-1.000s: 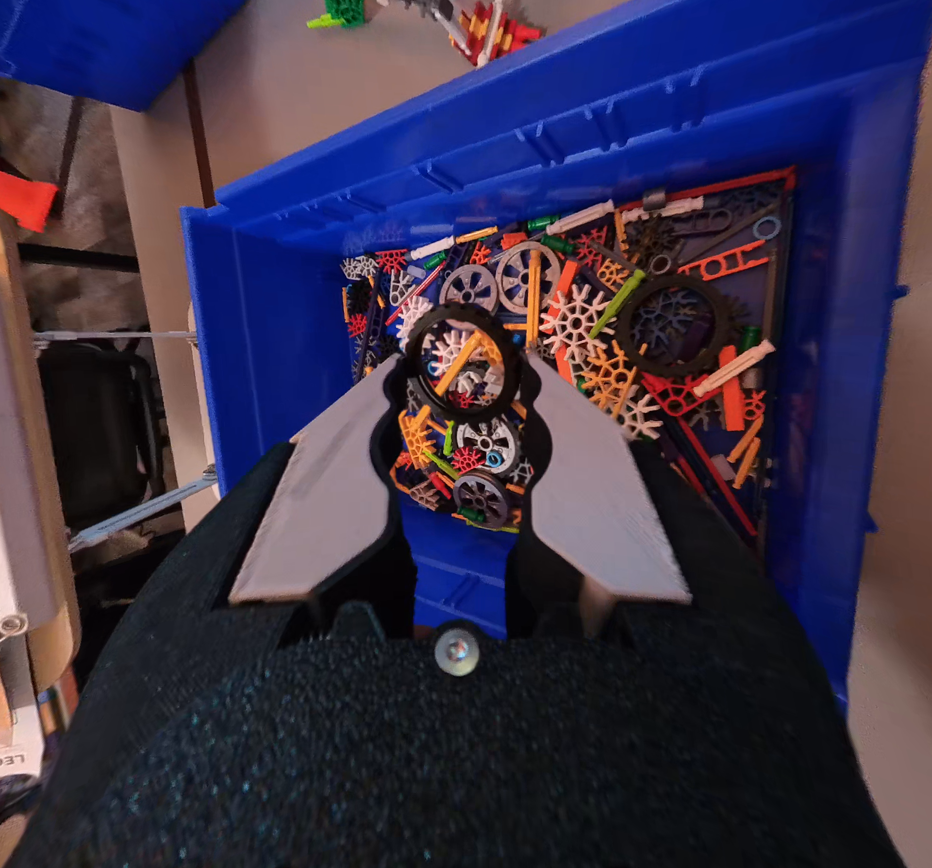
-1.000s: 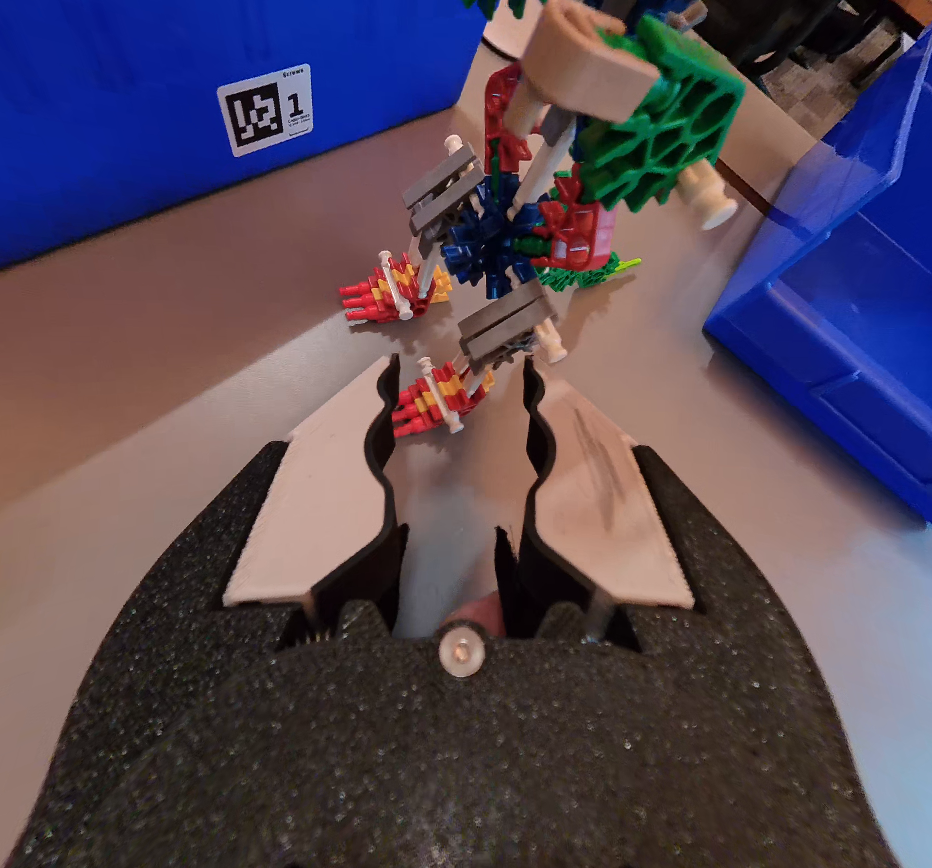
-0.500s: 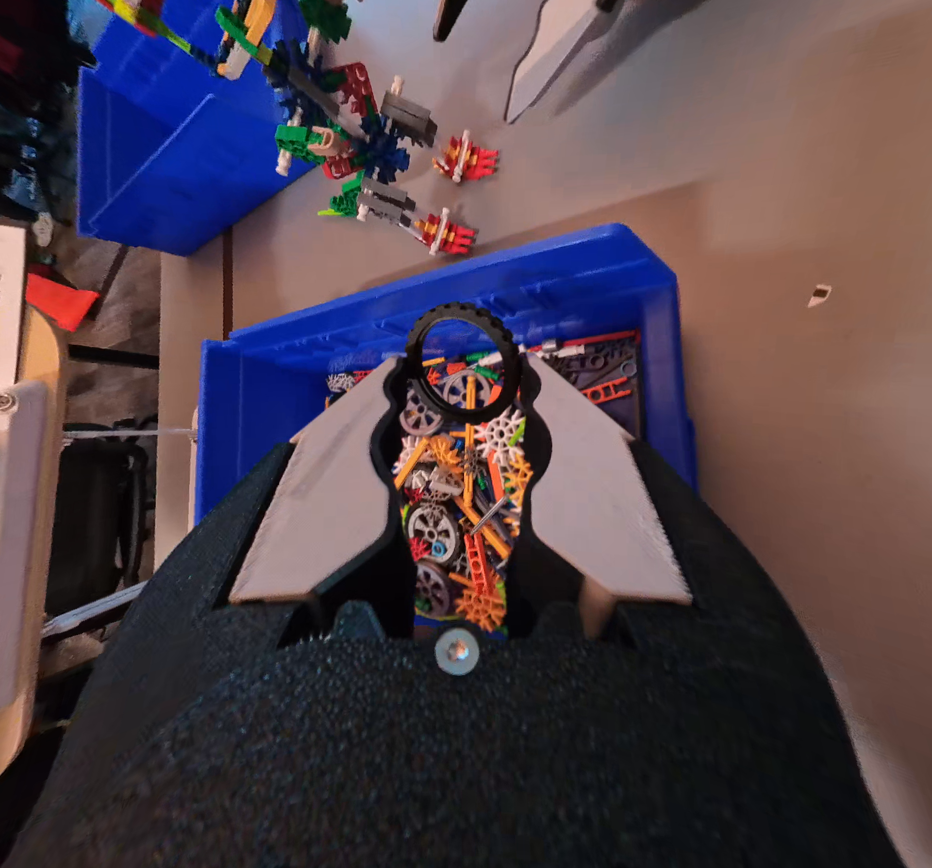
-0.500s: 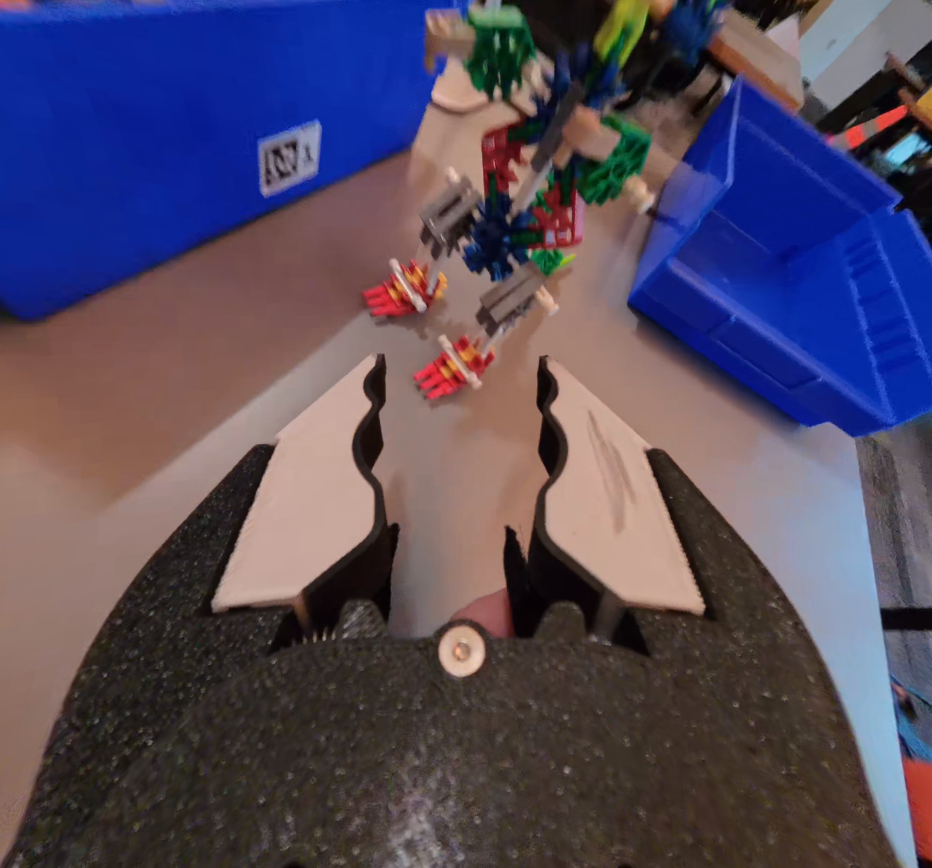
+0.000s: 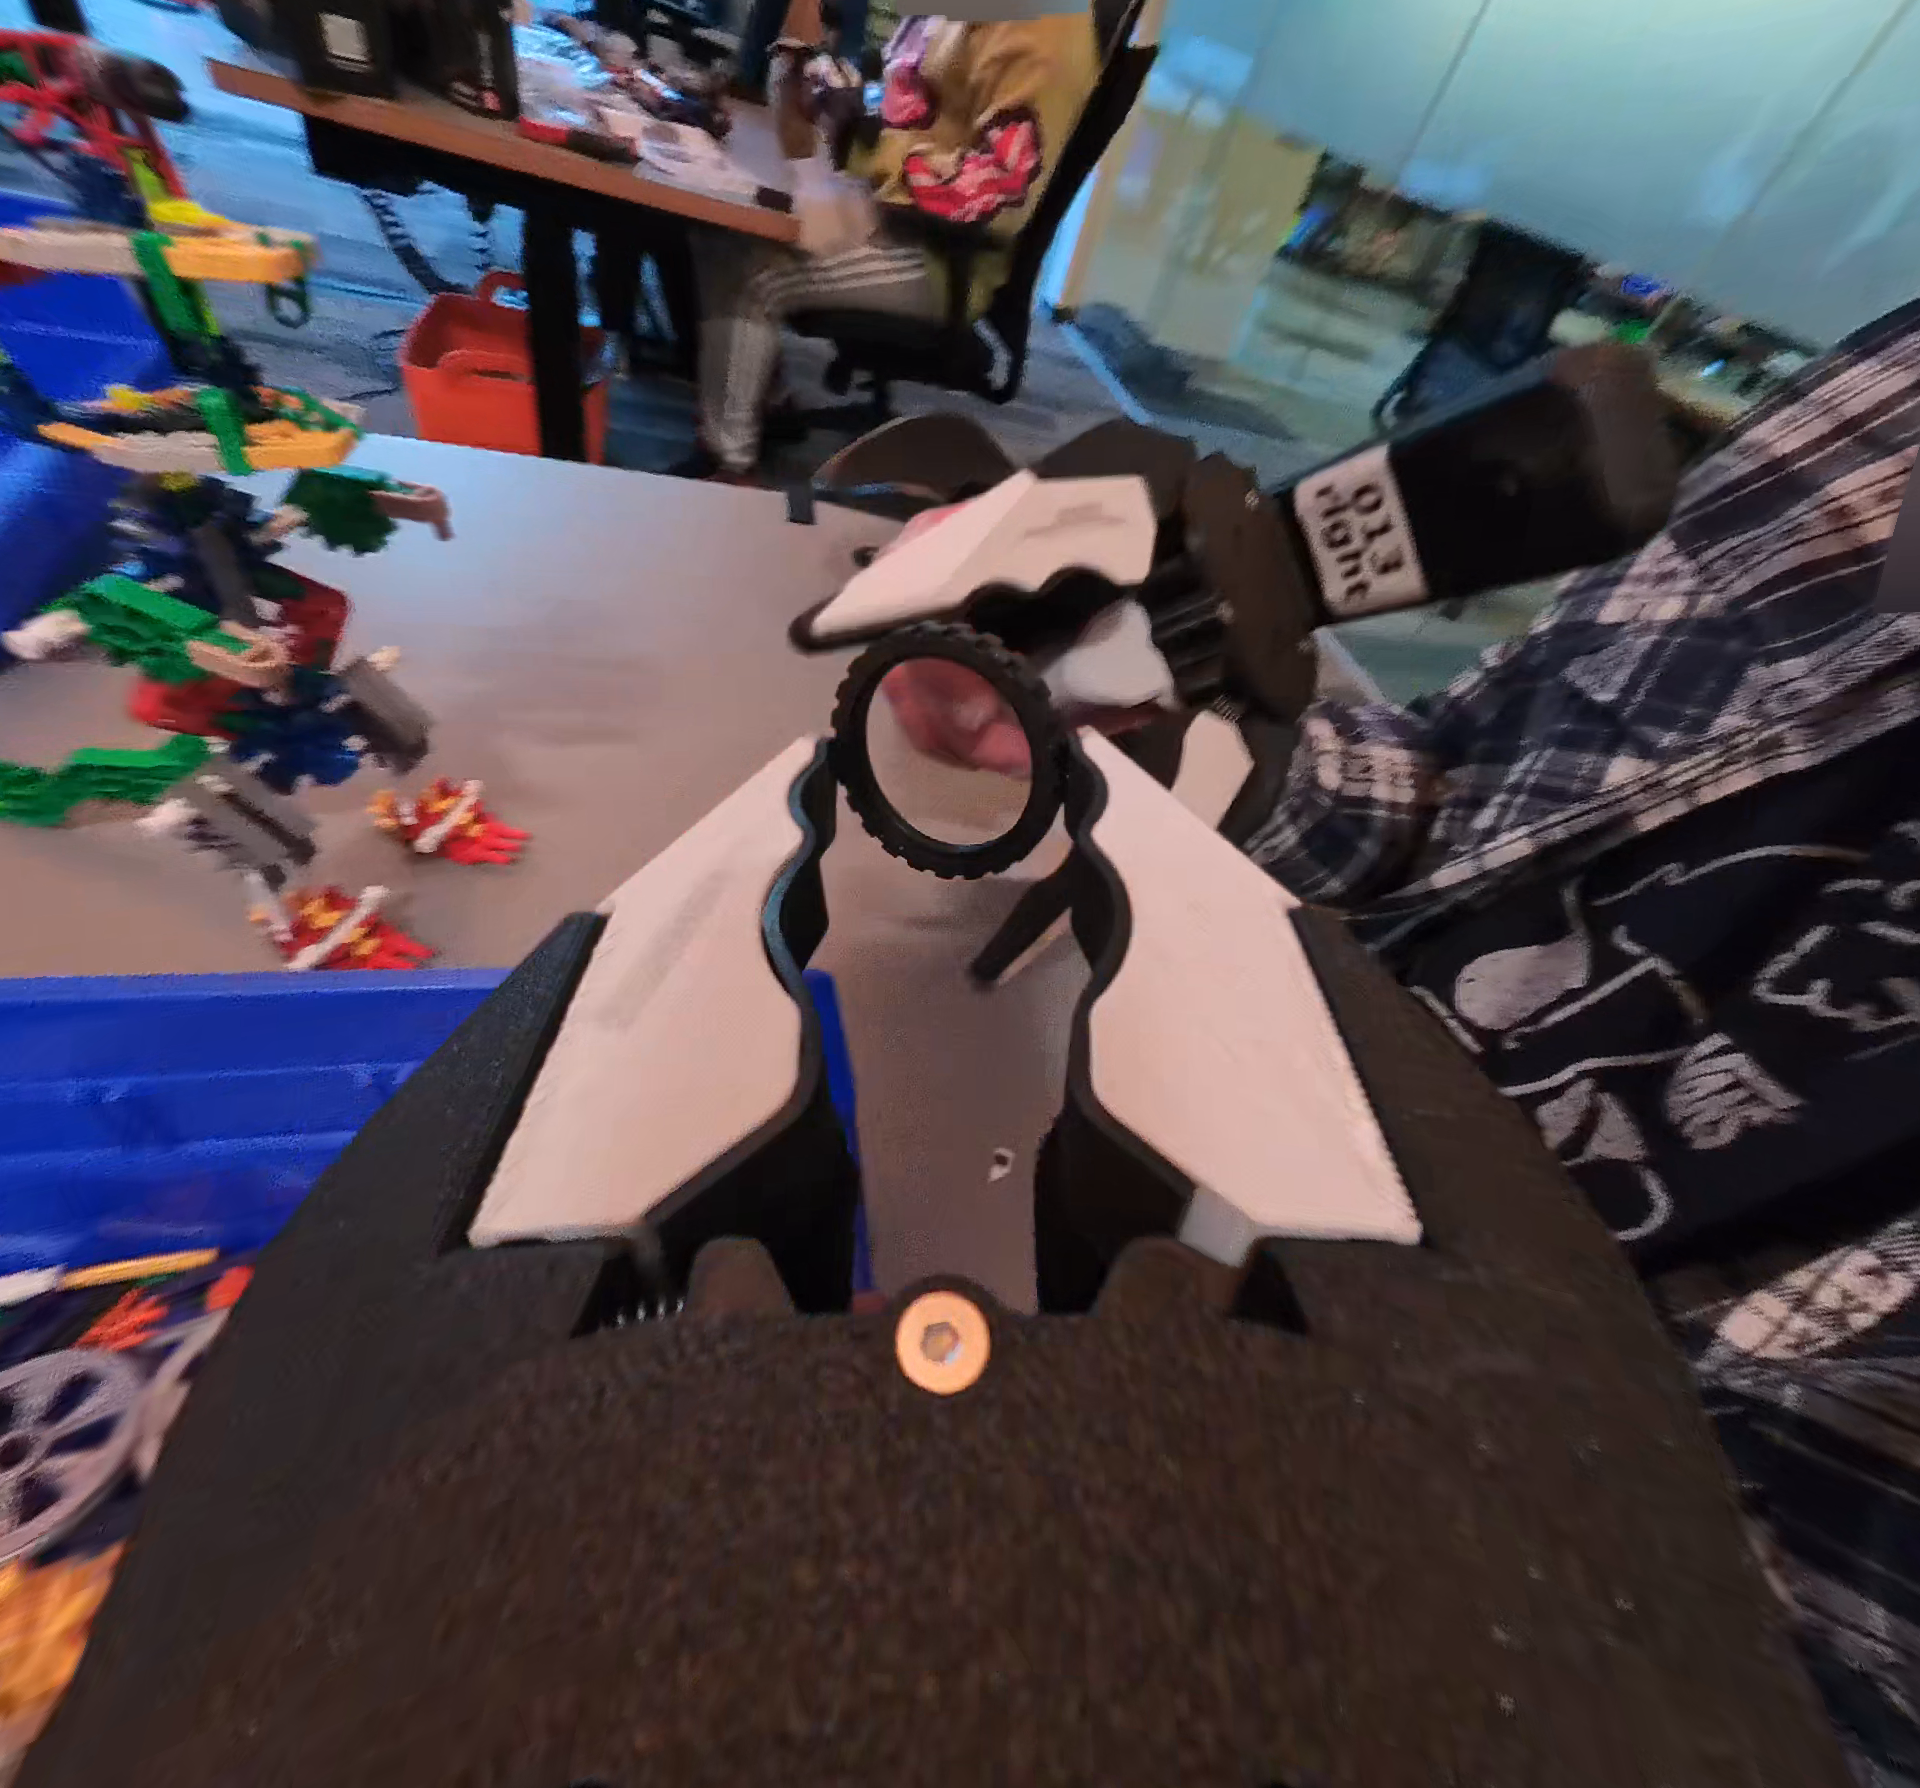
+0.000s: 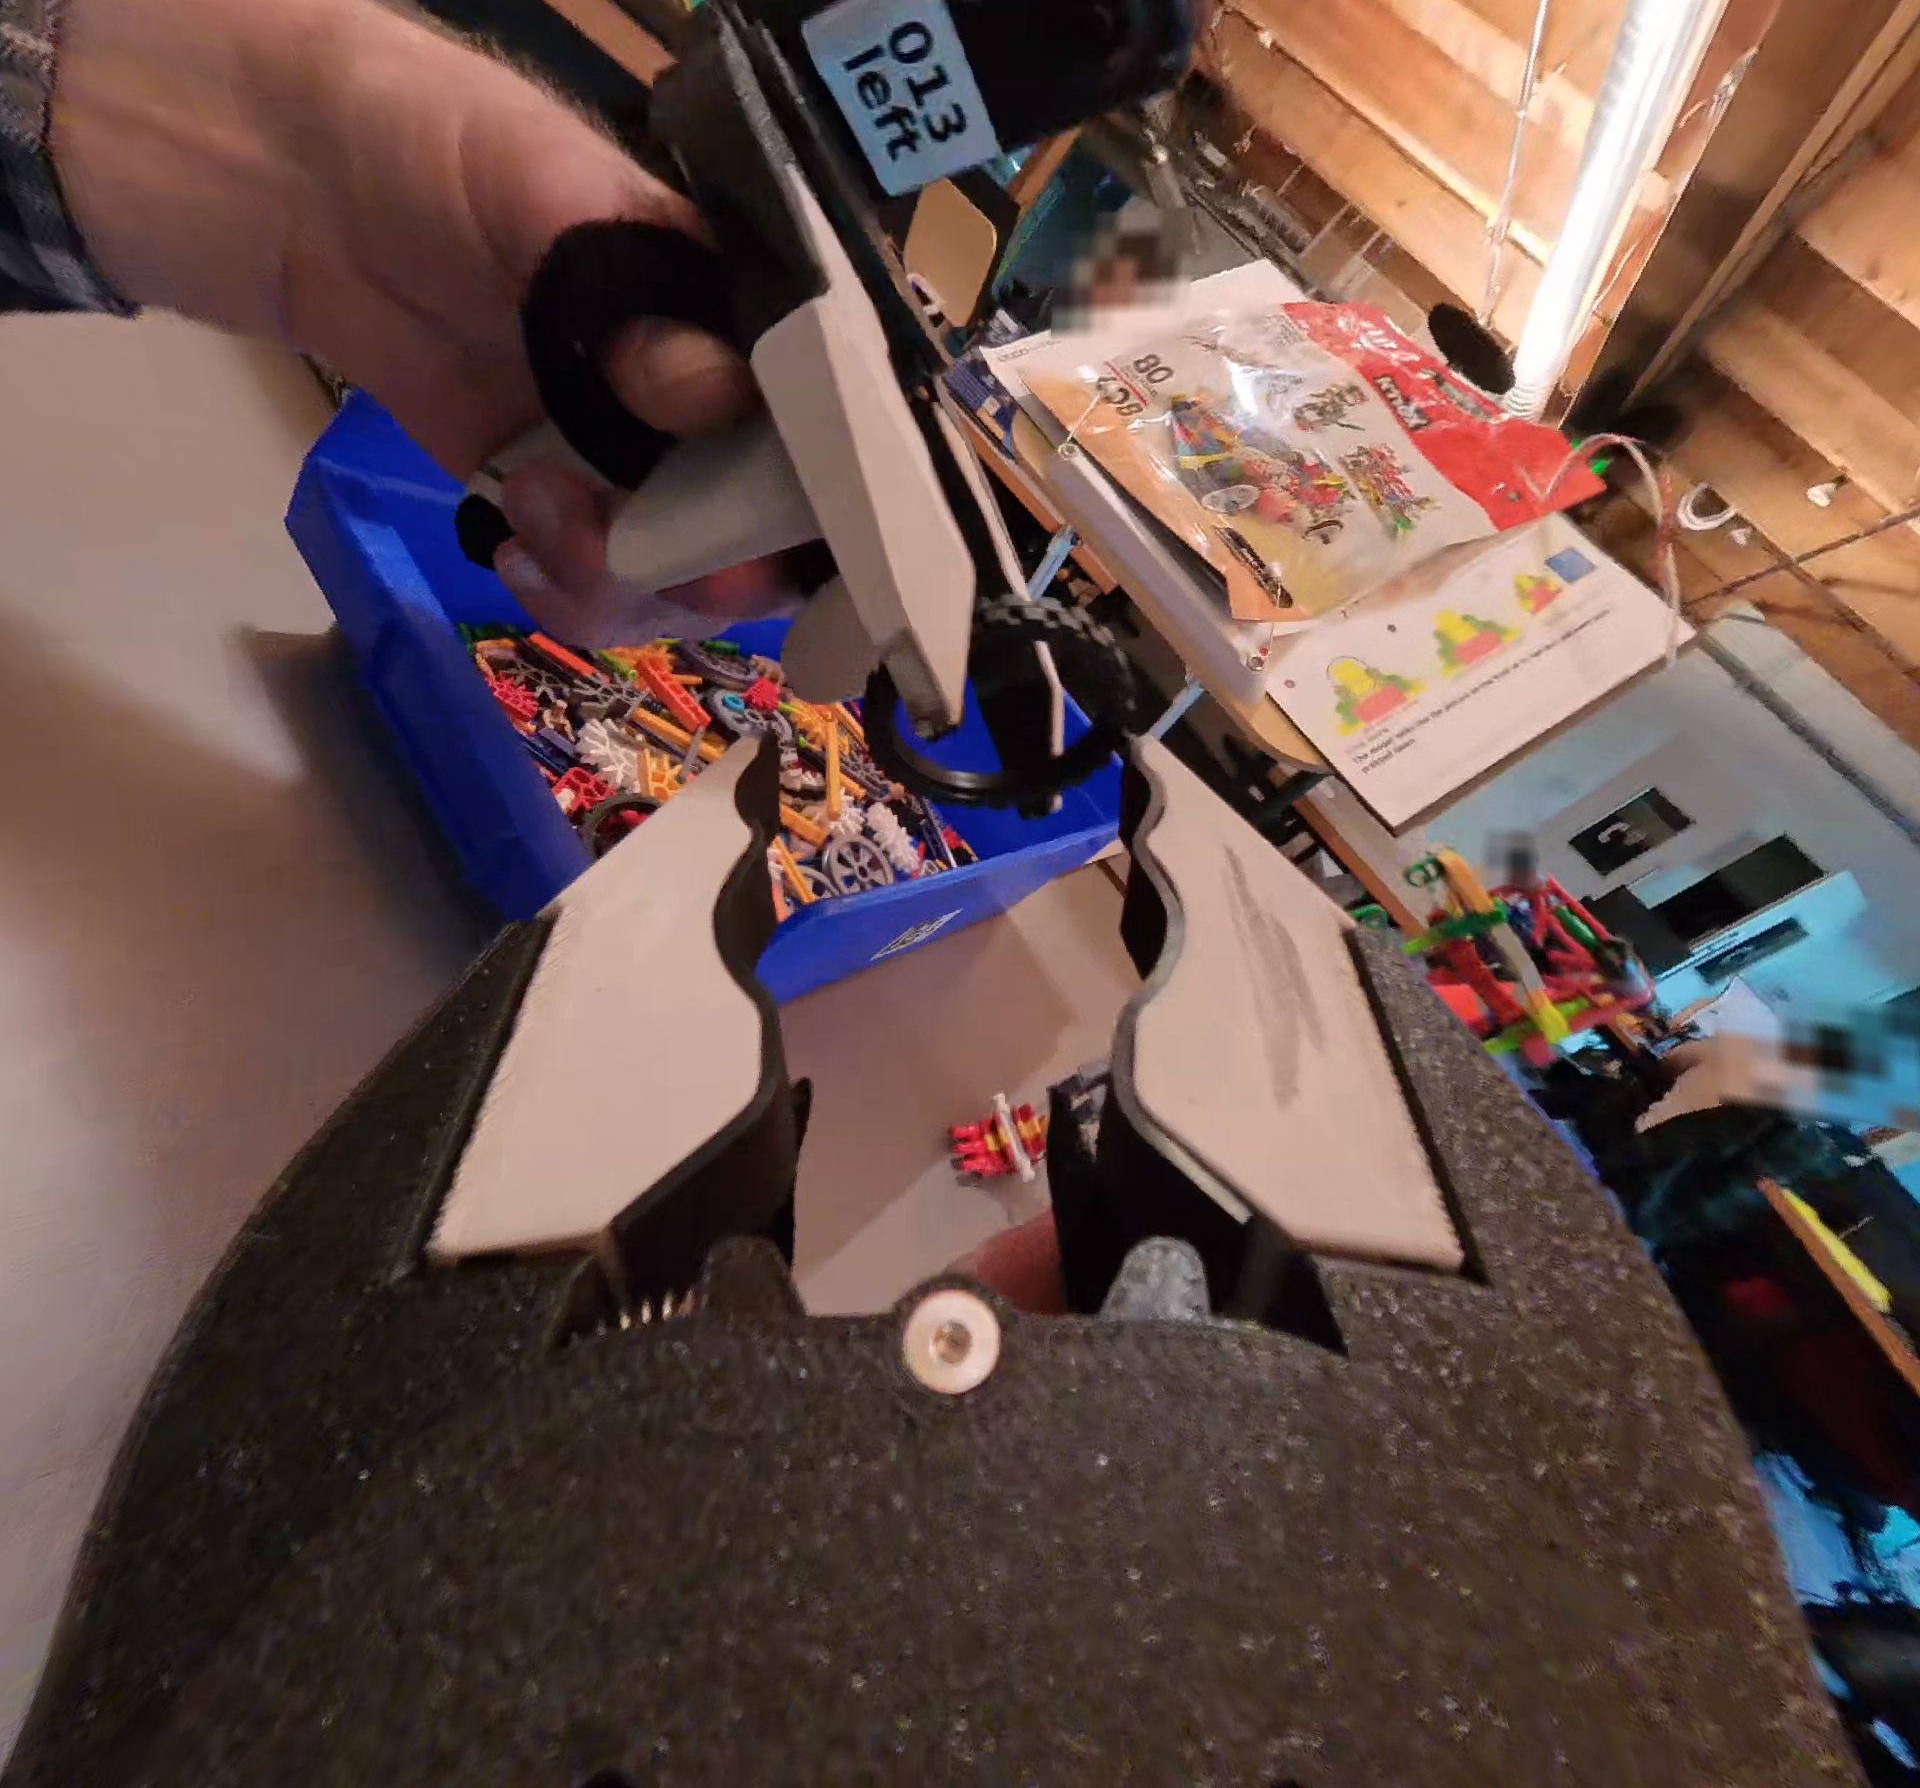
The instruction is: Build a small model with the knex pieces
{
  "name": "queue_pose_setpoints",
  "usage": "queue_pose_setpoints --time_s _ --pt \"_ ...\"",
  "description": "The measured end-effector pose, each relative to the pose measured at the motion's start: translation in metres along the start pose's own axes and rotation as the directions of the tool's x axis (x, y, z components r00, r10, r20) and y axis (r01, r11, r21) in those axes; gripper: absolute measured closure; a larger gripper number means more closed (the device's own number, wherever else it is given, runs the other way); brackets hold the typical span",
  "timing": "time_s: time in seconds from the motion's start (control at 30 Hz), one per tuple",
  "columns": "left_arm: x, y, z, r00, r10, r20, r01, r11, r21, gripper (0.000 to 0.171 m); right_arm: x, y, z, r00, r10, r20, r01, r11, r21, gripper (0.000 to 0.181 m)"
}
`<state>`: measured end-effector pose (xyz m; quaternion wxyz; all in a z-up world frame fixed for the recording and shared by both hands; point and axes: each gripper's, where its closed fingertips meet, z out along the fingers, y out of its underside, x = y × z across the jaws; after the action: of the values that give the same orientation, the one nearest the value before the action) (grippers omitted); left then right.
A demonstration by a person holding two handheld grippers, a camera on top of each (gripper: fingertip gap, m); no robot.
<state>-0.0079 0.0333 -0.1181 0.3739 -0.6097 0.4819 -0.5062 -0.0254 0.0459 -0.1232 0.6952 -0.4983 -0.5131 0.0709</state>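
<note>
Both grippers rose from the table and faced each other. Left gripper [image 5: 951,782] clenched the black tyre ring [image 5: 948,767]; right gripper [image 6: 940,777] gaped empty. Behind it, the blue bin [image 6: 436,689] held mixed construction pieces [image 6: 707,720].

Blue bin [image 6: 436,699] of colourful pieces, orange bucket [image 5: 473,377], toy model [image 5: 218,616].

The ridged black rubbery tyre ring [image 5: 948,764] looks matt; the blue plastic bin [image 6: 436,658] glossy; the beige bench top [image 5: 623,658] smooth.

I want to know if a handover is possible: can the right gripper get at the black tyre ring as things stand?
Probably yes. The right gripper is open, and the black tyre ring, pinched in the left gripper, hangs just past its fingertips with nothing between.
</note>
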Motion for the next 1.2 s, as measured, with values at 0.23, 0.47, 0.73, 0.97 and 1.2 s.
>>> queue_pose_setpoints --time_s 0.23,0.47,0.73,0.97,1.2 --pt "0.017 0.006 0.005 0.986 -0.105 -0.131 0.107 0.994 0.012 0.13 -0.001 -0.006 0.007 0.997 -0.06 -0.057 0.061 0.998 0.02 0.148" --pt "0.019 -0.007 -0.001 0.977 -0.129 -0.169 0.143 0.987 0.072 0.152 0.006 -0.015 0.008 0.999 0.021 -0.042 -0.018 0.998 0.06 0.107" --pt "-0.004 -0.006 -0.01 0.982 -0.162 -0.098 0.173 0.977 0.123 0.168 0.004 -0.003 0.022 1.0 0.019 -0.015 -0.018 1.0 0.02 0.155" --pt "-0.015 -0.001 -0.014 0.984 -0.165 -0.065 0.173 0.976 0.133 0.169 0.004 -0.01 0.019 0.999 0.045 0.006 -0.045 0.998 0.04 0.127" --pt "0.02 0.008 -0.009 0.977 -0.065 -0.201 0.059 0.998 -0.034 0.169 -0.006 -0.009 0.012 0.986 0.042 0.161 -0.047 0.999 0.027 0.113"
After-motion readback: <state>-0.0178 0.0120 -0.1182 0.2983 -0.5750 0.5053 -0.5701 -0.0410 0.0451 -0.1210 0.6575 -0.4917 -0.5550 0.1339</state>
